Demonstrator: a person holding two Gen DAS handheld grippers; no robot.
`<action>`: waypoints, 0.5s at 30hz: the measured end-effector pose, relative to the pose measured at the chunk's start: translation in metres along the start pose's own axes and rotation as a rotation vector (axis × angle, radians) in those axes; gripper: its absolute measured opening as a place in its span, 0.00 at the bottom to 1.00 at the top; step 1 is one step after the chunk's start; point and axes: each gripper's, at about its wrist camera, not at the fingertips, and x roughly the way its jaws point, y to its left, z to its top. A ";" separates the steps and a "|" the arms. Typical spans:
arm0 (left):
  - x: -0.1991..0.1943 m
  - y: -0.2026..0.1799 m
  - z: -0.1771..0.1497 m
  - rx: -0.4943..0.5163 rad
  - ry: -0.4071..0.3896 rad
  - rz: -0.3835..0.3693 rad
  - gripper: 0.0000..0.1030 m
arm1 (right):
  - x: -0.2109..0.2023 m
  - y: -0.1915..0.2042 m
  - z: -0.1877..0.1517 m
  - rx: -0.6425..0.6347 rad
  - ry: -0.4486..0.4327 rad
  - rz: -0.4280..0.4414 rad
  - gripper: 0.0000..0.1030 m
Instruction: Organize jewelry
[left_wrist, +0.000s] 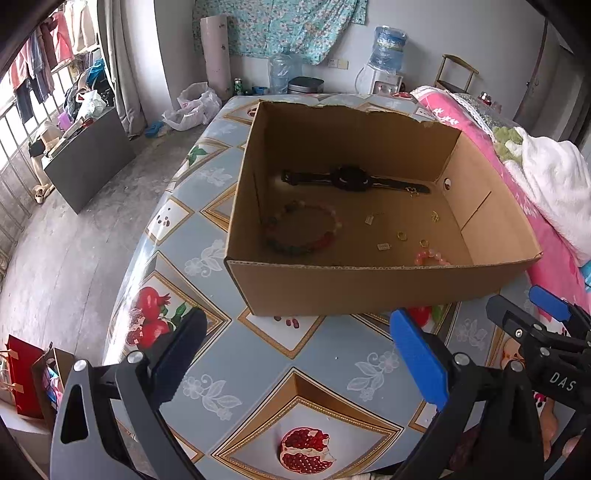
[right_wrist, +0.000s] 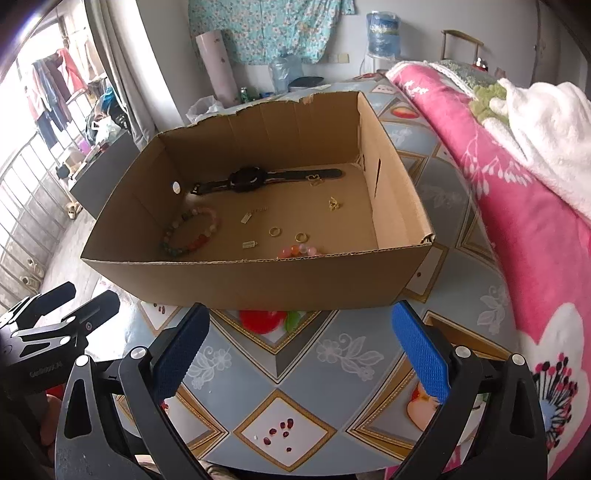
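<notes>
Pink bracelet (right_wrist: 298, 251) half-hidden behind box wall (right_wrist: 236, 280)

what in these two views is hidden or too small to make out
- Pink bead bracelet: in both wrist views the near wall of the brown cardboard box cuts off its lower part.
- Small gold and silver pieces on the box floor: too small in either view to tell their type.
- Black wristwatch: dial unreadable, too small and dark.
- Left tongs and right tongs: both open, empty; handles cut off by the bottom edge.

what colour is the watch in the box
Black, strap and face alike; the watch shows best in the right wrist view.
</notes>
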 end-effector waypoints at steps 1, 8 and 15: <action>0.000 0.000 0.000 0.001 0.000 -0.001 0.95 | 0.000 0.000 0.000 0.001 0.001 0.000 0.92; 0.000 0.000 0.000 0.008 -0.001 -0.005 0.95 | 0.000 0.000 -0.001 0.006 0.003 0.002 0.92; 0.000 0.000 -0.001 0.006 0.002 -0.008 0.95 | 0.000 -0.001 -0.002 0.007 0.004 0.004 0.92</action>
